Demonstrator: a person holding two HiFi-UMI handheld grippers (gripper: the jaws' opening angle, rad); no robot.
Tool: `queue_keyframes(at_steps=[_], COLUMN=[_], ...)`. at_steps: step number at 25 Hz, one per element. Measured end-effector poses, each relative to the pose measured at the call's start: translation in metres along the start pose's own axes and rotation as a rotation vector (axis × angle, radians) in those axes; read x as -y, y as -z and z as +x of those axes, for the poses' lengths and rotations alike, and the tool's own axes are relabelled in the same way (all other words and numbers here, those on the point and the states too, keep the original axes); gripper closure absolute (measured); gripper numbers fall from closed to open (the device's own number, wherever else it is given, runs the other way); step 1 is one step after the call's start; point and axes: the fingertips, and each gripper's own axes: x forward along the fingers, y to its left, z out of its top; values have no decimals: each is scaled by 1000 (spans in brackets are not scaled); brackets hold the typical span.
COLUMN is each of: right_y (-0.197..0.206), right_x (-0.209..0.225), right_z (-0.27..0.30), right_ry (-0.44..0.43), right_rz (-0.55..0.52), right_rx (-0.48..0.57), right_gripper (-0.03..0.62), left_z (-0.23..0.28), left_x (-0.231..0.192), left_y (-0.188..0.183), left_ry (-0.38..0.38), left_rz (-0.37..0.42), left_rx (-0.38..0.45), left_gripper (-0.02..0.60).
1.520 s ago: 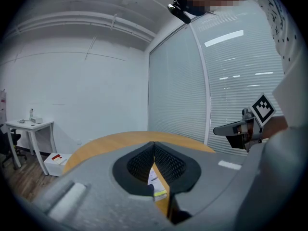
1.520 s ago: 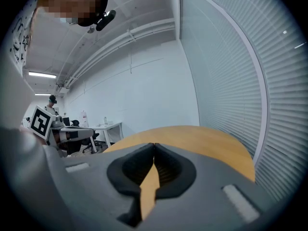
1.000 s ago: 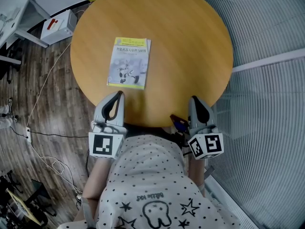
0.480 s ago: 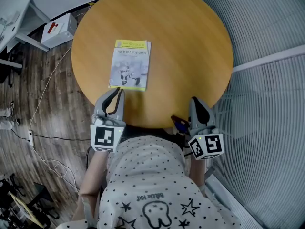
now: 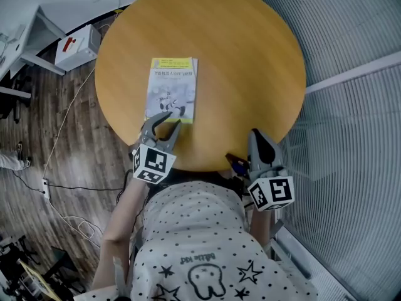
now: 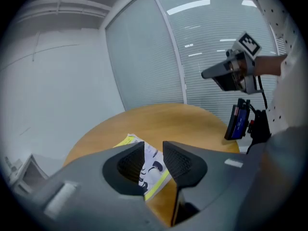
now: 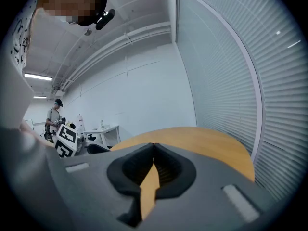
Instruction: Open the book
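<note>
A closed book (image 5: 171, 89) with a yellow-green and grey cover lies flat on the round wooden table (image 5: 250, 55), left of centre. My left gripper (image 5: 170, 120) hangs over the book's near edge, tilted downward. Its jaws have just been opening and stand apart with nothing gripped. In the left gripper view the book (image 6: 150, 163) shows through the gap of that left gripper (image 6: 154, 150). My right gripper (image 5: 259, 135) rests at the table's near right edge, shut and empty; the right gripper view shows its pads (image 7: 166, 165) closed together.
A white box (image 5: 76, 42) and cables lie on the wooden floor at the left. Slatted blinds (image 5: 351, 137) run along the right side. A dark blue device (image 5: 235, 163) hangs near the person's waist. A person (image 7: 53, 117) stands far back by a desk.
My left gripper moved forward and down to the book's near edge, rolled, and its jaws went from shut to open. The right gripper stayed still.
</note>
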Motion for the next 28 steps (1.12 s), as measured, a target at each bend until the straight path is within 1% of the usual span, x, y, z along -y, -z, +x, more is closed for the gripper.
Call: queue_keyframes(at_steps=[3,6,8,11,18,26,28], right_y=[3,2,1,2,4,3,3], right_x=[0,1,4,9,19,33,35], right_z=[0,-2,-4,-3,-4,-10,-10], right_ry=[1,11,17,26,58,95,97], right_rz=[9,22,28,35,57,66,66], right_rx=[2,5,5,3,11,4,2], right_gripper=[589,589,589,589,589,589,589], left_z=[22,38,45,56,79,94,94], left_x=[9,19,24,29,44,59,59], left_y=[21,42,55,67,77,74,74], left_ry=[50,105,133,166,244,303,307], left_rz=[98,174,201,212,289,355,356], left_rx=[-82,-162,-212,-260,-314,-341,-345], left_gripper=[444,433,422,403,390,388,387])
